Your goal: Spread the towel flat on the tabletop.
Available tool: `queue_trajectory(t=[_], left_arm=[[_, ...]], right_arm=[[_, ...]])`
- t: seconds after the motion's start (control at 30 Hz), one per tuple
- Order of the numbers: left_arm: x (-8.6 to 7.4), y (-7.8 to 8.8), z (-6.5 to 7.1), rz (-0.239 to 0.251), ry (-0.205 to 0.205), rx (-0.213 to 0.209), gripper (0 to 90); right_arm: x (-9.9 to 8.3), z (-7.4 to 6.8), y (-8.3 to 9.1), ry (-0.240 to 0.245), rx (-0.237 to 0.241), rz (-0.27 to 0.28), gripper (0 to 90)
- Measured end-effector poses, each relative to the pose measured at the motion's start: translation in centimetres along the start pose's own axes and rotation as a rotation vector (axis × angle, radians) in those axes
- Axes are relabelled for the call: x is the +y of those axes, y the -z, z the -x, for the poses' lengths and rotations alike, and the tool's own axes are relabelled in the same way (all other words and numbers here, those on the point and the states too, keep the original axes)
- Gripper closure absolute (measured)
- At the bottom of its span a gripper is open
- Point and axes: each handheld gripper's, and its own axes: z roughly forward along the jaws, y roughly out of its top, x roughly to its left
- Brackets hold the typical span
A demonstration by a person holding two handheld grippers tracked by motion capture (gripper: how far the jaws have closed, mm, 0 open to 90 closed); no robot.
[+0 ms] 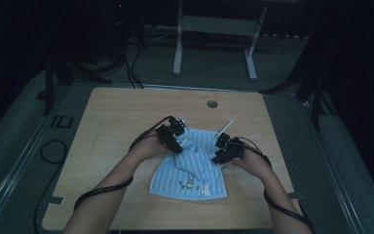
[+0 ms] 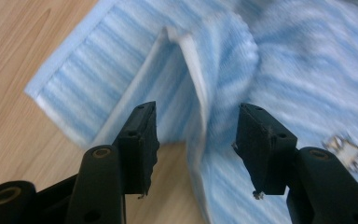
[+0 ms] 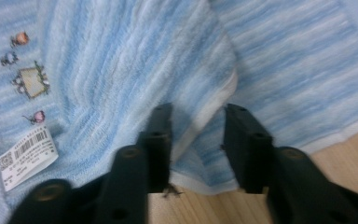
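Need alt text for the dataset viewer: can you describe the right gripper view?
The right hand-held gripper straddles a raised fold edge of a blue-and-white striped towel, its black jaws apart with the white-trimmed edge between them, not yet pinched. Small embroidered figures and a white barcode label sit at the left; the wooden table shows at the lower right.

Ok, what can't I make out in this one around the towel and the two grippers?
- Print on the white label: too small, right gripper view.
- Embroidered motif: blurred, left gripper view.
- Left gripper and right gripper pads: whether they press the towel fold is unclear.
- Table beneath the towel: covered, high view.
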Motion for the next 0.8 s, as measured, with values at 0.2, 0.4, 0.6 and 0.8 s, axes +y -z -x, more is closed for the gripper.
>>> queue_trajectory(t=[0.2,0.4,0.6,0.8], left_arm=[[0.4,-1.1,0.1,-0.011,-0.012,-0.032,59.5],[0.5,-1.4,0.7,-0.031,-0.038,-0.043,82.6],[0.3,-0.2,1.0,-0.015,-0.026,-0.021,88.4],[-1.0,2.3,0.6,0.044,0.003,-0.003,88.8]], right_arm=[[-0.2,-0.6,-0.6,0.037,0.016,-0.031,81.2],[-0.2,-1.0,-0.3,0.048,0.008,-0.021,87.2],[-0.6,-1.4,0.3,0.047,-0.012,0.006,88.2],[-2.1,-1.6,1.7,0.023,-0.032,0.052,88.5]])
